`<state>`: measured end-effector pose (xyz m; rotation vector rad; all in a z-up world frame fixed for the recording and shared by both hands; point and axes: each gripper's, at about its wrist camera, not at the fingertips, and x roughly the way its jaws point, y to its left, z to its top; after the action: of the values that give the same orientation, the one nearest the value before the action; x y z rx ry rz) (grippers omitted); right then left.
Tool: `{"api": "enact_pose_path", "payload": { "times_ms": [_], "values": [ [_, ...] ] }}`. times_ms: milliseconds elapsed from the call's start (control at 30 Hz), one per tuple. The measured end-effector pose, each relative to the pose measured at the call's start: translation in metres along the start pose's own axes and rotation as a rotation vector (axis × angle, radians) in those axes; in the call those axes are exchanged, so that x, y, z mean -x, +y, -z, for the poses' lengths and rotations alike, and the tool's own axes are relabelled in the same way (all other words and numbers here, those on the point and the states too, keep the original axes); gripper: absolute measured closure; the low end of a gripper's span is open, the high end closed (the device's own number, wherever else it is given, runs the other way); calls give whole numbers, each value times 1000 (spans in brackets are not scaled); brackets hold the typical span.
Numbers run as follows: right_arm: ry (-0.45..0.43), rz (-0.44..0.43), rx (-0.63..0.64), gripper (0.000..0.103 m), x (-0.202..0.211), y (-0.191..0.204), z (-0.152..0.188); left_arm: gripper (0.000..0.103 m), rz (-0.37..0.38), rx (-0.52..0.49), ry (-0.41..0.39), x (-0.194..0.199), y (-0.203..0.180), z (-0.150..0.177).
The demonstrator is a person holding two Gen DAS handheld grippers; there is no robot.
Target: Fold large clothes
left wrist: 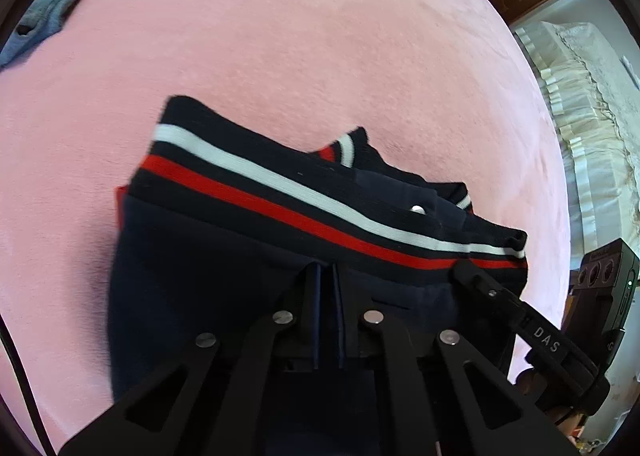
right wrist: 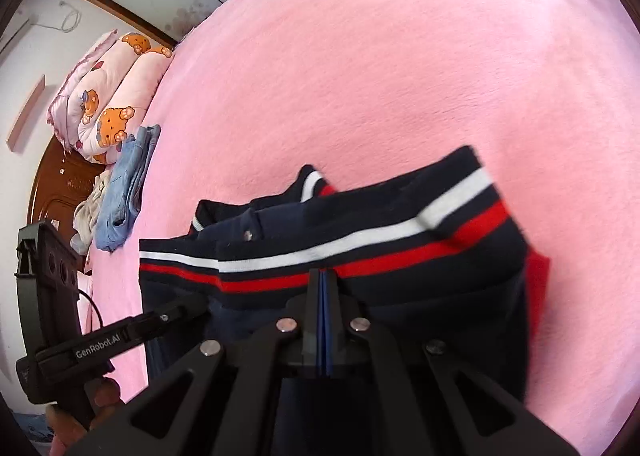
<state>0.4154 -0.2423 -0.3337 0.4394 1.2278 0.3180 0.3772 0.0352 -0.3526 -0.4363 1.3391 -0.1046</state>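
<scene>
On the pink bed [left wrist: 320,36], both grippers — left [left wrist: 326,276] and right [right wrist: 324,280] — have their fingers clenched on the navy jacket [left wrist: 240,256]. Two spaced grips keep its edge taut — likely for carrying a fold over.

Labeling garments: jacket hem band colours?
Jacket's hem band: navy with one white and one red stripe; clearest in left wrist view.
</scene>
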Motion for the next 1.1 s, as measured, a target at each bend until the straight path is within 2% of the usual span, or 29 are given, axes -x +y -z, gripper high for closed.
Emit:
{"api": "enact_pose_path", "payload": {
  "times_ms": [67,100,133,233,300,333,400,433,567,700,733,800,867,933,1100],
  "values": [
    [-4,60,35,103,5,-2,1,98,-37,-9,-27,7,6,-2],
    [-11,81,38,103,9,-5,2,98,-99,-17,-51,11,10,-2],
    [-17,80,24,103,12,-9,3,98,-124,-20,-62,13,13,-4],
    [-44,92,-25,103,23,-28,3,98,-47,47,-57,17,35,-5],
    [-50,101,-31,103,28,-31,3,99,-32,66,-58,20,43,-6],
    [-51,112,-32,103,30,-32,3,99,-46,59,-64,22,44,-6],
    [-62,154,-27,103,36,-32,3,99,-140,28,-99,29,46,-5],
    [-70,172,-20,103,39,-31,4,99,-158,14,-110,32,49,-4],
    [-90,205,-13,103,49,-30,7,99,-145,53,-106,40,68,1],
    [-125,248,5,103,60,-27,13,99,-178,68,-131,50,81,5],
    [-131,277,14,103,63,-28,14,99,-192,81,-134,51,83,6],
    [-146,376,51,103,68,-28,17,91,-256,99,-133,54,87,8],
    [-145,369,35,103,75,-34,19,90,-244,116,-135,59,91,11],
    [-150,319,-2,103,83,-38,22,90,-225,127,-144,65,95,18],
    [-190,274,-14,103,97,-34,38,90,-213,106,-172,80,94,34]
  ]
}}
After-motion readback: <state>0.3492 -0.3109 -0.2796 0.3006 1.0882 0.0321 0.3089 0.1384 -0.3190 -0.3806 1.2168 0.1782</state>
